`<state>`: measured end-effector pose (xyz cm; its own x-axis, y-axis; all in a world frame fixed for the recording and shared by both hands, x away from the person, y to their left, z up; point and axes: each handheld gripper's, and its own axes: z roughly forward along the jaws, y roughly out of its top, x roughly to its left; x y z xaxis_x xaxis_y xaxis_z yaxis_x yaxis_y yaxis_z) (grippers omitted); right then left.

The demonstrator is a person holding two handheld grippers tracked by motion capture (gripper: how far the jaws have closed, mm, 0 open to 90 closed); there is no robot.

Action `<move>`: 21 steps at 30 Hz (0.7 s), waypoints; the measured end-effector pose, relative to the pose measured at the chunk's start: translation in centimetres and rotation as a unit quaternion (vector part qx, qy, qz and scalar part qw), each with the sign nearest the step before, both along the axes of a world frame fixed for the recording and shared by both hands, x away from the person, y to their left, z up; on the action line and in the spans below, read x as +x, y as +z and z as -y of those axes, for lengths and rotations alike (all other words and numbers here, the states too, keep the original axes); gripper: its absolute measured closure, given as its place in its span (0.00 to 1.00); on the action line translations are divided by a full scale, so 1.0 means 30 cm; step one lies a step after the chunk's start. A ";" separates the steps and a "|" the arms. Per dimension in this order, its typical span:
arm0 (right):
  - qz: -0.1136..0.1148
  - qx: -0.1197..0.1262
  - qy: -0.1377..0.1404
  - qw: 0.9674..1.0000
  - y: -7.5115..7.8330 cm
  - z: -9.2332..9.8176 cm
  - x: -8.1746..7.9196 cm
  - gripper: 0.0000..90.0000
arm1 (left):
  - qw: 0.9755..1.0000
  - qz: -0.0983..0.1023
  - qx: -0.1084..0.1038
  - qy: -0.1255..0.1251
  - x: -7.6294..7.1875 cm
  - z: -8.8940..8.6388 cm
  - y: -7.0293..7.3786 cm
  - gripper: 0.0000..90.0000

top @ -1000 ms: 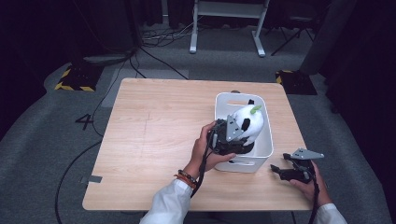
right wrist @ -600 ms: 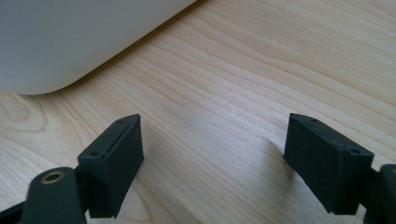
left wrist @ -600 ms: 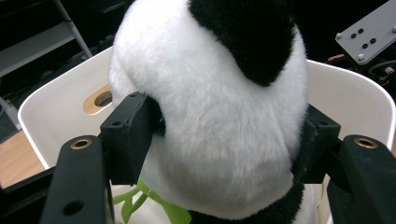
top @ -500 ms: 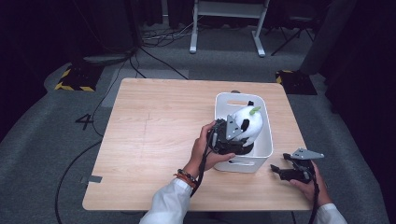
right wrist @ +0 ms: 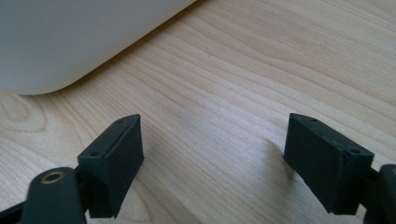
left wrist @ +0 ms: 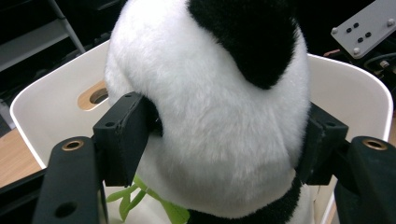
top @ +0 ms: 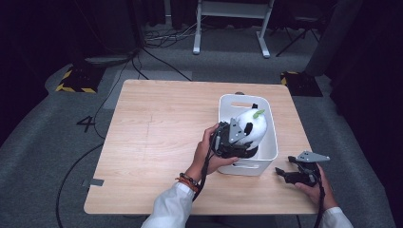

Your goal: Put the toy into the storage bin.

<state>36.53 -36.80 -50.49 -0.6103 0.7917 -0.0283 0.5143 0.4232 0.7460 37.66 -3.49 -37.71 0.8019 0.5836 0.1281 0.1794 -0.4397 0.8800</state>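
High view. A rectangular light-wood desk [top: 157,142] stands on grey carpet [top: 43,156] in a dark room; black cables [top: 157,57] run across the floor, a white metal frame [top: 233,23] stands beyond the desk's far edge, and yellow-and-black striped floor plates [top: 76,80] lie off the far corners. A white rectangular plastic bin [top: 266,156] sits on the desk. The left tongs [top: 240,137], held in the person's left hand [top: 206,154], reach into the bin from its near-left side and are closed around a black-and-white plush panda toy [top: 252,128]. The toy sits just ahead of these tongs, inside the bin, its long axis roughly upright, with a small green leaf [top: 258,113] at its top. The right tongs [top: 285,172], in the right hand [top: 313,187], rest low over the desk just to the near-right of the bin, well apart from the left tongs.

Left gripper view. The toy's white body [left wrist: 210,116] is pinched between the two jaws, which press into the fur on both sides. A black patch [left wrist: 247,37] lies above, green leaves [left wrist: 154,200] below, and the bin wall [left wrist: 51,112] behind.

Right gripper view. The jaws stand wide apart over bare wood grain [right wrist: 233,93], holding nothing. The bin's rounded corner [right wrist: 70,42] lies ahead and to the left of the jaws.
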 end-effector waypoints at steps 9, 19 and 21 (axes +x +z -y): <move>-0.001 0.000 0.000 1.000 0.000 0.000 0.001 0.22 | 1.000 -0.015 -0.010 0.003 0.004 -0.007 -0.002 0.21; -0.001 0.000 0.000 1.000 0.000 0.000 0.000 0.22 | 1.000 -0.007 -0.012 0.006 -0.024 -0.021 0.002 0.15; 0.000 0.000 0.000 1.000 0.000 0.000 0.000 0.22 | 1.000 -0.004 -0.022 0.004 -0.033 -0.033 0.009 0.15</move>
<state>36.53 -36.81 -50.49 -0.6100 0.7919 -0.0285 0.5148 0.4234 0.7454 36.68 -2.48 -37.43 0.7985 0.5943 0.0958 0.1890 -0.3987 0.8974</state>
